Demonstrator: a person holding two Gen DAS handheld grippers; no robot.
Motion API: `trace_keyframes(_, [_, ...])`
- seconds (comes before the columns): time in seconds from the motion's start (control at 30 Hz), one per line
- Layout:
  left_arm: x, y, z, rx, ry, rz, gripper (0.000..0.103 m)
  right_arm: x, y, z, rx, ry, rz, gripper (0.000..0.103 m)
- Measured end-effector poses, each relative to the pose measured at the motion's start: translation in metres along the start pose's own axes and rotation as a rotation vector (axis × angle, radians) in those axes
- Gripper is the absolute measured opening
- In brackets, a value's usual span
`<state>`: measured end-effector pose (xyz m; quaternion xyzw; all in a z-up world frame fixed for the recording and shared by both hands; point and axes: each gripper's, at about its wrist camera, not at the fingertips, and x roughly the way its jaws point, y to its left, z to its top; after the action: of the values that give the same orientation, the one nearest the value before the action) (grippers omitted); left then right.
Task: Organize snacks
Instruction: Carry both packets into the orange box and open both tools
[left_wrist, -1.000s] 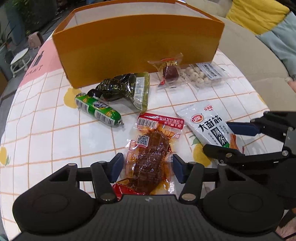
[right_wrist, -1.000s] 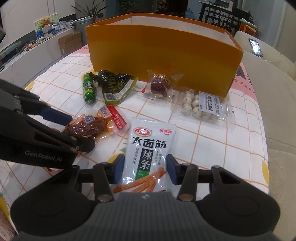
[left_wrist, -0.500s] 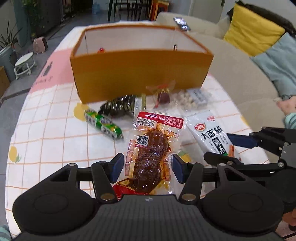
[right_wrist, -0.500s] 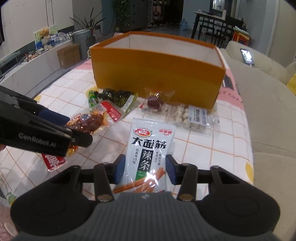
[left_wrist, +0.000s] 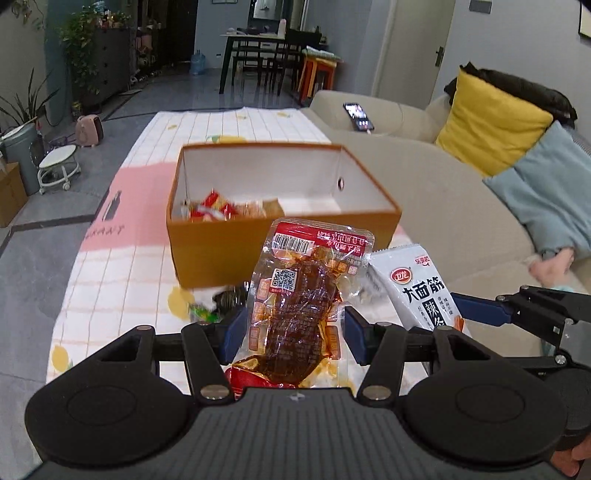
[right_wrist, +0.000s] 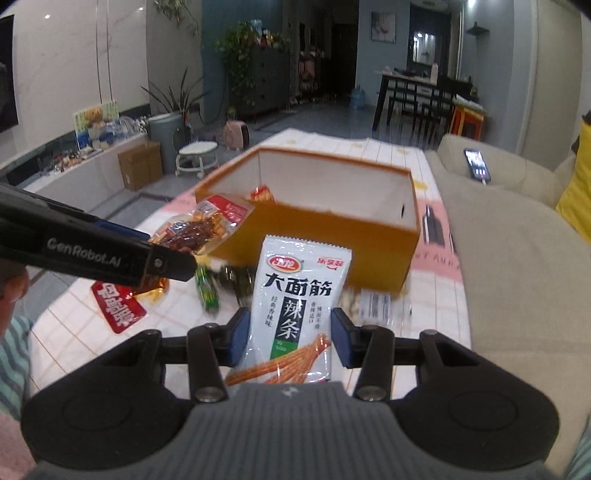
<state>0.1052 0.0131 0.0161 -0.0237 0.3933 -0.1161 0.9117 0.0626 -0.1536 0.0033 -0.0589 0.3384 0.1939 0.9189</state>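
My left gripper (left_wrist: 293, 328) is shut on a clear packet of brown meat snack (left_wrist: 299, 295), held in the air, tilted up. My right gripper (right_wrist: 288, 332) is shut on a white spicy-strip packet (right_wrist: 299, 295), also off the table. Both packets hang just before the near wall of the open orange box (left_wrist: 229, 251), which holds a few red and orange snack packs (left_wrist: 214, 208) in its left corner. In the right wrist view the left gripper's fingers (right_wrist: 110, 251) and the meat packet (right_wrist: 199, 229) show on the left, in front of the box (right_wrist: 332, 236).
On the checked tablecloth (left_wrist: 122, 273) below lie a green sausage (right_wrist: 207, 291), a dark green packet (right_wrist: 240, 280) and a clear pack of white balls (right_wrist: 373, 306). A beige sofa (left_wrist: 443, 206) with a phone (left_wrist: 356, 116) runs along the right; a person's hand (left_wrist: 554, 266) rests there.
Both grippers have risen together, lifting the meat packet and the white packet off the table. The box's inside now shows from above.
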Motion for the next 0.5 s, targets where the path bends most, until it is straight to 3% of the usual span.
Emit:
trace_keyframes(0.27, [0.005, 0.007, 0.057, -0.038, -0.030, -0.036, 0.064, 0.004, -0.021, 0.054, -0.017, -0.049, -0.003, 0.045])
trace_keyframes(0.5, [0.028, 0.010, 0.095, -0.039, -0.029, -0.020, 0.064, 0.032, -0.045, 0.100, -0.045, -0.059, -0.033, 0.045])
